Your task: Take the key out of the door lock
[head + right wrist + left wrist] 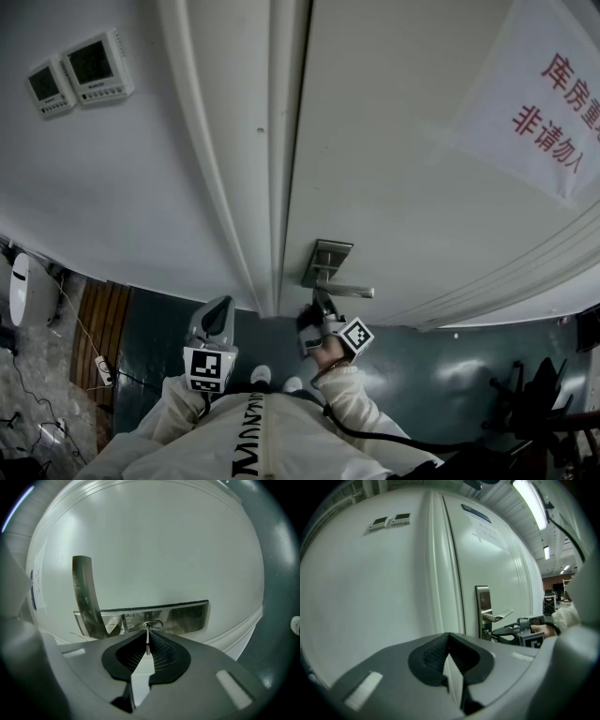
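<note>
A thin metal key (148, 638) stands edge-on between the black pads of my right gripper (147, 645), which is shut on it. Its far end meets the round lock cylinder (152, 625) in the steel lock plate (183, 615). The lever handle (83, 590) sticks out beside it. From the head view my right gripper (316, 319) sits just under the handle (345, 290) on the white door (394, 141). My left gripper (214, 323) hangs back from the wall with nothing in it. Its pads (436, 652) meet at the tips.
The door frame (253, 141) runs beside the lock. Two wall controllers (80, 70) hang on the wall to the left. A paper sign (548, 103) is stuck high on the door. Below are dark floor, cables and a power strip (101, 370).
</note>
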`<state>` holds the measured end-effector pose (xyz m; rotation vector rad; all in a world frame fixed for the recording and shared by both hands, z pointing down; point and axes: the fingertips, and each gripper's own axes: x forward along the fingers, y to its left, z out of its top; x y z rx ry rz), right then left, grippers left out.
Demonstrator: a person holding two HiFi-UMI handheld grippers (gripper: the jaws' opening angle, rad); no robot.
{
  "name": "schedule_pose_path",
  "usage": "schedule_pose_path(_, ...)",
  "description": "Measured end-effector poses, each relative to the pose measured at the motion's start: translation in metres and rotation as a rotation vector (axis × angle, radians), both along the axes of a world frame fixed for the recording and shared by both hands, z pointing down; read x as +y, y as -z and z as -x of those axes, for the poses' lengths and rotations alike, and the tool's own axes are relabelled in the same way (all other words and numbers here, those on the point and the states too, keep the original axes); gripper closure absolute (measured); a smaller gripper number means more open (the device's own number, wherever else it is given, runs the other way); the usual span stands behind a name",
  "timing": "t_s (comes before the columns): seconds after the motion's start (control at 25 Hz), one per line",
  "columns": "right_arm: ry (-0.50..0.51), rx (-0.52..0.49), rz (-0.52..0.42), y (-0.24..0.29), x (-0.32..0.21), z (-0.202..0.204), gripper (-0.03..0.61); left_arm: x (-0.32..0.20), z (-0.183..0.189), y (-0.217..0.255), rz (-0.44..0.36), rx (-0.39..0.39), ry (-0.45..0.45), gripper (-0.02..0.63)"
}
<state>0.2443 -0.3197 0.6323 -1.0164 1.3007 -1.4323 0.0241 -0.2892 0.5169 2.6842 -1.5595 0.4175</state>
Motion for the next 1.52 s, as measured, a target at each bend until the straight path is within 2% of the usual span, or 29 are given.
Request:
schedule_pose_path(0.56, -0.03, 0.012, -0.011, 0.002, 0.004, 0.0, 0.557, -0.002, 0.0, 0.0, 0.004, 0.002, 0.002, 0.614)
schedule_pose_path(0.72, -0.032, 0.002, -0.03, 0.0, 0.028, 0.005, 0.557, -0.002, 0.002, 0.0, 0.005, 0.003, 0.003, 0.614)
schedule_pose_path(1.0, 0.011, 0.084, -0.057, 0.007, 0.053, 0.006, 0.557, -0.003, -0.008, -0.004, 0.007, 0.01, -0.028, 0.614)
schedule_pose_path(1.28, 0.023, 0.103, -0.055, 0.013, 0.072, 0.01, 0.557, 0.002, -0.024, -0.002, 0.0, 0.02, -0.07, 0.614)
schedule_pose_path(1.52, 0.053, 0.206, -0.05, 0.017, 0.079, 0.011, 0.557, 0.006, -0.029, -0.005, 0.005, 0.021, -0.084, 0.614)
